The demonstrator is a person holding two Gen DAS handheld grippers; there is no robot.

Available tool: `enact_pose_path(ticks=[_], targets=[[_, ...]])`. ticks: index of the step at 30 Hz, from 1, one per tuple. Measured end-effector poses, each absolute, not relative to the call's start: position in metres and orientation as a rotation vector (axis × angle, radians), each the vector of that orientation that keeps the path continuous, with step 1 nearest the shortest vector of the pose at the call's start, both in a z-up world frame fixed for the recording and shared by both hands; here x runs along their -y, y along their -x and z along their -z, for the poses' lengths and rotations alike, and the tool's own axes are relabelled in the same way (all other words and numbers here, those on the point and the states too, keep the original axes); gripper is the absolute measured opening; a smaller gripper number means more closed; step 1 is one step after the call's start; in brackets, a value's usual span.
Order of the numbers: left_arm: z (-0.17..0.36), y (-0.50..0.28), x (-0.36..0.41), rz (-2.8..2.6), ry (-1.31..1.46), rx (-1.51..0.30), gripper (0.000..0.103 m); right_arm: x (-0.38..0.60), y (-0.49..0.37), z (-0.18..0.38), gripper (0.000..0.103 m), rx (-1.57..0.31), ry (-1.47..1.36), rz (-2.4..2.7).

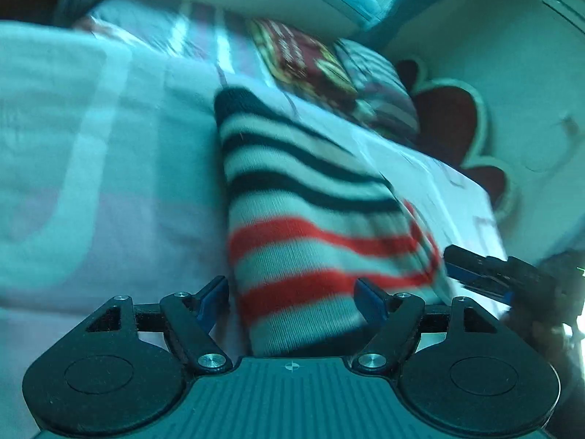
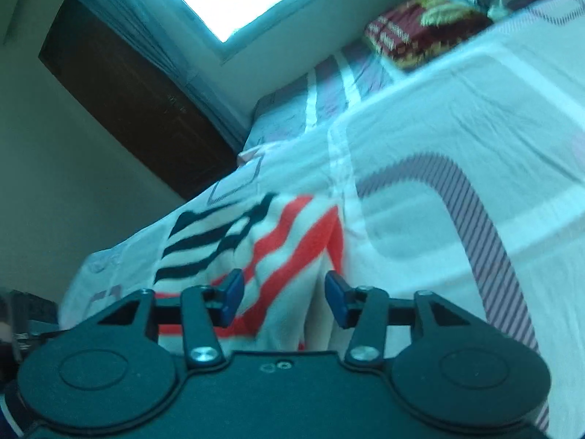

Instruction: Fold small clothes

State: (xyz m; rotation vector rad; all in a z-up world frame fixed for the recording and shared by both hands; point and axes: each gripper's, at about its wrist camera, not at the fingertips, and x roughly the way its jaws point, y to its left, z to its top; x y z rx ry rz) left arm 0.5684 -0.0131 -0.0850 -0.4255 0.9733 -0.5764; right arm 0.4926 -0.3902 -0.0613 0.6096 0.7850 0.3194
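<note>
A small striped knit garment, white with dark navy bands at the far end and red bands near me, lies on the bed sheet. My left gripper is open, its blue pads on either side of the garment's near end. The right gripper shows at the garment's right edge in the left wrist view. In the right wrist view the same garment lies in front of my right gripper, which is open over its red-striped edge.
The bed has a white and pink patterned sheet. A folded red and yellow blanket and pillows lie at the head. A red flower-shaped mat lies on the floor beside the bed. A dark door and window stand beyond.
</note>
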Motion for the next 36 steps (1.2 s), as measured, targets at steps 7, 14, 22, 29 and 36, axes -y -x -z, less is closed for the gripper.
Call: enact_pose_path(ticks=[7, 14, 22, 29, 36], targets=[[0.103, -0.562, 0.003, 0.702, 0.549, -1.042, 0.074, 0.417, -0.481, 0.095, 0.065, -0.929, -0.779, -0.439], [0.121, -0.573, 0.001, 0.706, 0.69, -1.045, 0.068, 0.397, -0.497, 0.105, 0.065, -0.942, -0.809, -0.53], [0.118, -0.576, 0.011, 0.71, 0.641, -1.058, 0.067, 0.392, -0.494, 0.105, 0.052, -0.946, -0.809, -0.56], [0.118, -0.587, 0.018, 0.73, 0.622, -1.041, 0.067, 0.392, -0.5, 0.113, 0.04, -0.936, -0.81, -0.549], [0.106, -0.581, 0.036, 0.671, 0.491, -0.995, 0.057, 0.373, -0.496, 0.099, 0.038, -0.918, -0.677, -0.502]])
